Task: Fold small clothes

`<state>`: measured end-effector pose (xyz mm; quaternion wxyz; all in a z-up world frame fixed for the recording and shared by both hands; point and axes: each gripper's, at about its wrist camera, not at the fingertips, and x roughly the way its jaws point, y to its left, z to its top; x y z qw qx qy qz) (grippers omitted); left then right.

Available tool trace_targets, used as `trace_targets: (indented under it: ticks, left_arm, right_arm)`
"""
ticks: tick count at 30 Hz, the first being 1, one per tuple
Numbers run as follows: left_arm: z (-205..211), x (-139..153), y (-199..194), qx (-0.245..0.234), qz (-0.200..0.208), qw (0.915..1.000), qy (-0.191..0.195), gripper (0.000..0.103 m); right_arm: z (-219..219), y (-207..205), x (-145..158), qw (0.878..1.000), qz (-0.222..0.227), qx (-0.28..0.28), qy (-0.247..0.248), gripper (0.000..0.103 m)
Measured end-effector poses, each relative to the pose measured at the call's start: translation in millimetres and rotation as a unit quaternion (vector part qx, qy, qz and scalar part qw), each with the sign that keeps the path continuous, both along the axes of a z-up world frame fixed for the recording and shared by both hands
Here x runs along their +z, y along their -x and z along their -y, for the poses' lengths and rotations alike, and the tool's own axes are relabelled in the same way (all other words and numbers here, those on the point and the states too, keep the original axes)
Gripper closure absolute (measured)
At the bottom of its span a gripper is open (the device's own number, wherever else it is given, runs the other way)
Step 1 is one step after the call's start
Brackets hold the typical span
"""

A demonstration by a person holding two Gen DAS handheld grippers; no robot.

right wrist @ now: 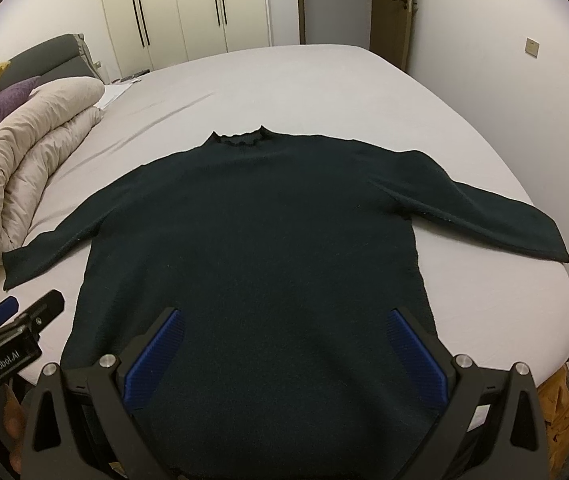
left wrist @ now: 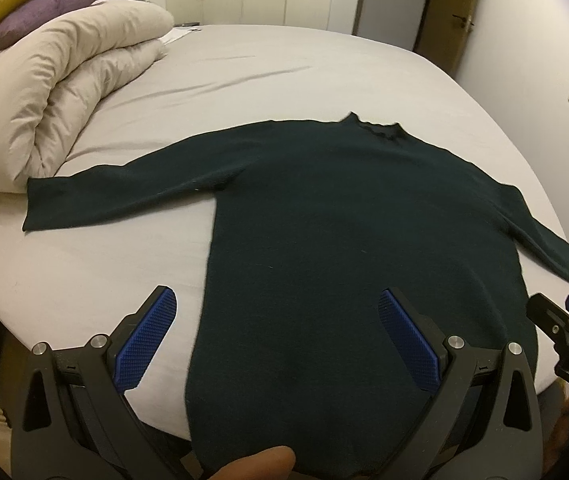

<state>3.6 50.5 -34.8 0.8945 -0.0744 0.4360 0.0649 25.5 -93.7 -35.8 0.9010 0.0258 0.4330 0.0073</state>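
A dark green long-sleeved sweater (left wrist: 344, 220) lies flat on the bed, collar away from me, both sleeves spread out sideways; it also shows in the right wrist view (right wrist: 252, 232). My left gripper (left wrist: 276, 300) is open and empty, hovering over the sweater's lower left part near the hem. My right gripper (right wrist: 284, 320) is open and empty above the sweater's lower middle. Each gripper shows in the other's view: the right one at the right edge (left wrist: 564, 320), the left one at the left edge (right wrist: 24, 316).
The bed (left wrist: 284, 64) has a pale grey sheet. A rolled beige duvet (left wrist: 52, 92) and purple and yellow pillows (left wrist: 40, 12) lie at the left by the headboard. Wardrobes and a door stand behind. The bed's near edge (right wrist: 524, 340) curves under the hem.
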Motion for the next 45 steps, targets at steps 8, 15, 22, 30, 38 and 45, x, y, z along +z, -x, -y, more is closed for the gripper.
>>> trace_targets:
  ticks: [8, 15, 22, 30, 38, 45]
  left_arm:
    - [-43, -16, -11, 0.032, -0.005, 0.9994, 0.012, 0.0]
    - [-169, -45, -10, 0.135, 0.068, 0.9595, 0.238, 0.0]
    - [-308, -98, 6, 0.276, 0.114, 0.8649, 0.403, 0.0]
    - [-391, -138, -2, 0.351, 0.144, 0.7688, 0.515, 0.0]
    - [-412, -151, -6, 0.379, 0.181, 0.7442, 0.519, 0.001]
    - [-419, -166, -17, 0.378, 0.198, 0.7263, 0.539, 0.031]
  right_arm:
    - [-8, -13, -3, 1.0, -0.002, 0.004, 0.006, 0.0]
    - [-17, -25, 2, 0.999, 0.014, 0.022, -0.022, 0.0]
    - [-30, -39, -4, 0.997, 0.01, 0.044, -0.061, 0.0]
    - [-42, -57, -19, 0.997, -0.012, 0.044, -0.07, 0.0]
    - [-52, -66, -28, 0.996, -0.018, 0.049, -0.075, 0.0]
    - [-52, -68, -32, 0.995, -0.02, 0.049, -0.082, 0.0]
